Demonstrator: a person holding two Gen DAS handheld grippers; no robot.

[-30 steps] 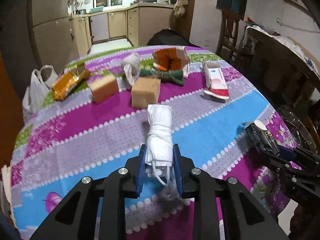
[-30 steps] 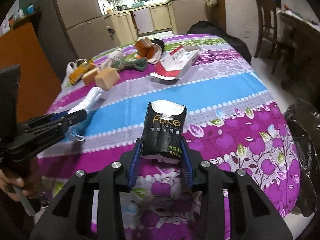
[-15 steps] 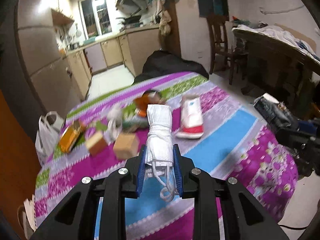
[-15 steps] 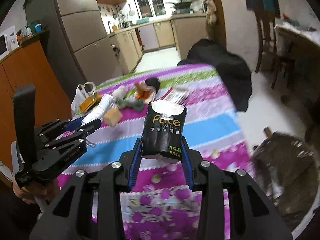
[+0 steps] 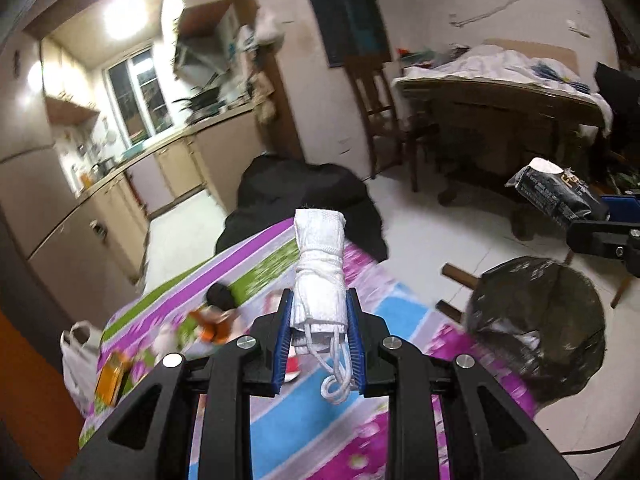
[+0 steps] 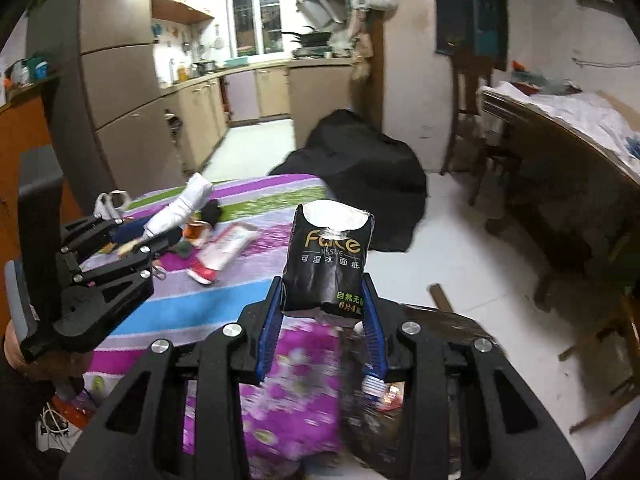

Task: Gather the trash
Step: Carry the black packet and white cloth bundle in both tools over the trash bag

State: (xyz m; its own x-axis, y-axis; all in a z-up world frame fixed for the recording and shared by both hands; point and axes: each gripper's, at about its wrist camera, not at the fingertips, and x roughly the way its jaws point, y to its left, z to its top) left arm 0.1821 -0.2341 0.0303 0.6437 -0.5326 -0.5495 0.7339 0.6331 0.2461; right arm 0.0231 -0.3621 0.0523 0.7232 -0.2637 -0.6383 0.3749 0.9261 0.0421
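Observation:
My left gripper (image 5: 319,322) is shut on a rolled white cloth bundle (image 5: 319,268) with loose strings hanging below, held above the colourful tablecloth (image 5: 312,420). My right gripper (image 6: 324,322) is shut on a black tissue pack (image 6: 328,262) with gold lettering. The tissue pack (image 5: 554,190) also shows at the right of the left wrist view, above a bin lined with a black bag (image 5: 536,322) on the floor beside the table. In the right wrist view the white bundle (image 6: 180,210) and left gripper (image 6: 132,248) appear at the left.
On the table lie a red-and-white carton (image 6: 222,254), an orange wrapper (image 5: 110,376), an orange item (image 5: 214,324) and a dark object (image 5: 220,296). A white plastic bag (image 5: 78,360) hangs off the far side. A black heap (image 6: 360,168), chairs and a cluttered wooden table (image 5: 500,96) stand beyond.
Both grippers rose off the table and swung right with their loads still held. The black-lined bin has come into view, and the table items now sit lower and further left.

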